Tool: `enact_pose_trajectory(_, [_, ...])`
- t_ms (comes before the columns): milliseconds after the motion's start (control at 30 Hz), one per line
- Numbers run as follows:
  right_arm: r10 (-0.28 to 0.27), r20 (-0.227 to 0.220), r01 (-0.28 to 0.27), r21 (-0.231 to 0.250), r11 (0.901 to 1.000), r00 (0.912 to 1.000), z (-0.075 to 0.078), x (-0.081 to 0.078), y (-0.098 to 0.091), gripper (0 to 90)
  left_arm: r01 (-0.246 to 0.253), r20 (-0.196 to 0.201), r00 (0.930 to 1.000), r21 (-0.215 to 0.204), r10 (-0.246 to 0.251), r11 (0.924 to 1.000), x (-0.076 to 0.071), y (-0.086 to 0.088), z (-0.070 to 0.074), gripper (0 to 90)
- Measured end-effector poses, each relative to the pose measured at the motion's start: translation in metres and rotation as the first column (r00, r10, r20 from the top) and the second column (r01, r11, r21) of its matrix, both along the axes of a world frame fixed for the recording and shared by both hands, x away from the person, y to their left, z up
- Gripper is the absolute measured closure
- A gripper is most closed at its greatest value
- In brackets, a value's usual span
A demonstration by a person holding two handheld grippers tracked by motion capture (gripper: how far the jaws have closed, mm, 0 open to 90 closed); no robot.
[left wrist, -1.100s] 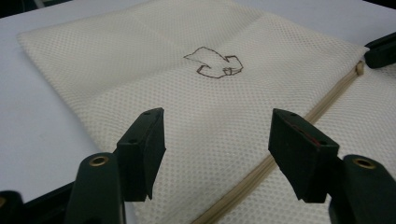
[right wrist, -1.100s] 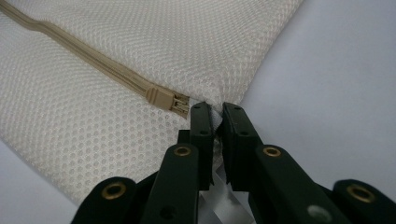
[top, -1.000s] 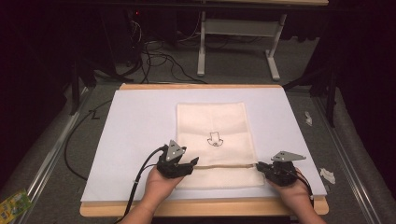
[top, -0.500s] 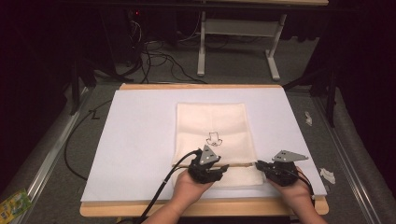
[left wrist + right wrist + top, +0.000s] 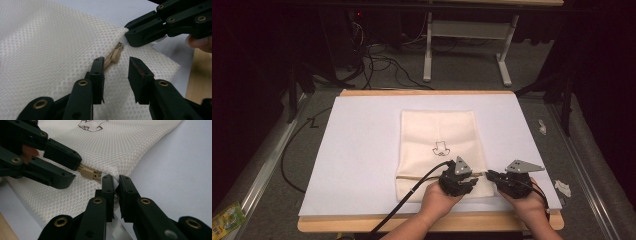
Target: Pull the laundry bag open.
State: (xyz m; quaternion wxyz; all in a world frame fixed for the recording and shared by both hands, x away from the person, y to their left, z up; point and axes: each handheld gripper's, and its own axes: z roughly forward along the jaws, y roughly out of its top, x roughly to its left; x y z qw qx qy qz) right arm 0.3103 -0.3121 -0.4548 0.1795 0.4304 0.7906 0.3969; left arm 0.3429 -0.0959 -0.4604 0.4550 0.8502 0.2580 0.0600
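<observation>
A white mesh bag (image 5: 437, 130) with a small dark drawing lies flat on the white sheet (image 5: 362, 150). A tan zipper (image 5: 417, 176) runs across its near end. My left gripper (image 5: 474, 179) is over the bag's near right part. Its jaws stand open (image 5: 116, 75), with the tan zipper pull (image 5: 116, 53) just beyond their tips and nothing between them. My right gripper (image 5: 489, 174) is shut on the bag's right edge (image 5: 115, 186), right beside the zipper's end. The zipper pull (image 5: 86, 173) lies between the two grippers. The left gripper (image 5: 72, 168) faces the right one, tip to tip.
The sheet covers a wooden table whose front edge (image 5: 362, 225) runs along the bottom. A black cable (image 5: 412, 197) trails from the left gripper off the front. Crumpled white scraps (image 5: 562, 187) lie off the table's right side, and a metal desk frame (image 5: 462, 30) stands behind.
My left gripper has travelled right along the zipper line, from the bag's left edge to just beside the right gripper. The right gripper has kept its hold in place.
</observation>
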Motion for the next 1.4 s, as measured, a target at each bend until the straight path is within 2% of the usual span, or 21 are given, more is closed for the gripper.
enact_pose_trajectory(133, [-0.001,0.009,0.001,0.014,0.9999,1.0,0.003,-0.001,0.001,84.9,0.0,0.008,1.0,0.015,0.0,0.9999,0.002,-0.008,-0.002,69.2])
enact_pose_trajectory(233, [-0.001,0.014,0.0,0.019,0.9998,0.9999,0.004,-0.001,0.002,85.0,-0.018,0.015,0.9997,0.018,0.018,0.9997,0.002,-0.012,-0.003,71.8])
enact_pose_trajectory(300, [-0.001,0.017,0.0,0.015,0.9999,0.9998,0.004,-0.001,0.002,85.0,-0.031,0.02,0.9993,0.021,0.031,0.9993,0.002,-0.013,-0.004,79.4])
enact_pose_trajectory(433, [-0.001,0.021,0.0,0.016,0.9999,0.9998,0.004,-0.001,0.002,85.1,-0.025,0.023,0.9994,0.02,0.024,0.9995,0.001,-0.013,-0.004,84.8])
enact_pose_trajectory(500, [-0.002,0.026,0.002,0.017,0.9999,0.9997,0.004,-0.001,0.002,85.2,-0.02,0.041,0.999,0.023,0.019,0.9995,-0.001,-0.014,-0.004,86.7])
enact_pose_trajectory(733, [-0.003,0.027,0.003,-0.003,1.0,0.9996,0.005,-0.001,0.003,85.3,-0.007,0.058,0.9983,0.028,0.006,0.9996,-0.003,-0.012,-0.005,87.6])
enact_pose_trajectory(800, [-0.005,0.03,0.005,-0.001,1.0,0.9995,0.005,-0.001,0.003,85.3,-0.006,0.048,0.9988,0.022,0.004,0.9998,-0.003,-0.011,-0.004,87.7])
enact_pose_trajectory(1067, [-0.007,0.033,0.007,-0.008,0.9999,0.9994,0.005,-0.001,0.003,85.5,-0.006,0.048,0.9988,0.033,0.005,0.9994,-0.003,-0.005,-0.003,87.7])
enact_pose_trajectory(1400, [-0.019,0.038,0.02,-0.012,0.9997,0.9991,0.005,-0.001,0.0,85.5,-0.018,0.041,0.999,0.053,0.016,0.9984,-0.002,0.015,-0.005,87.6])
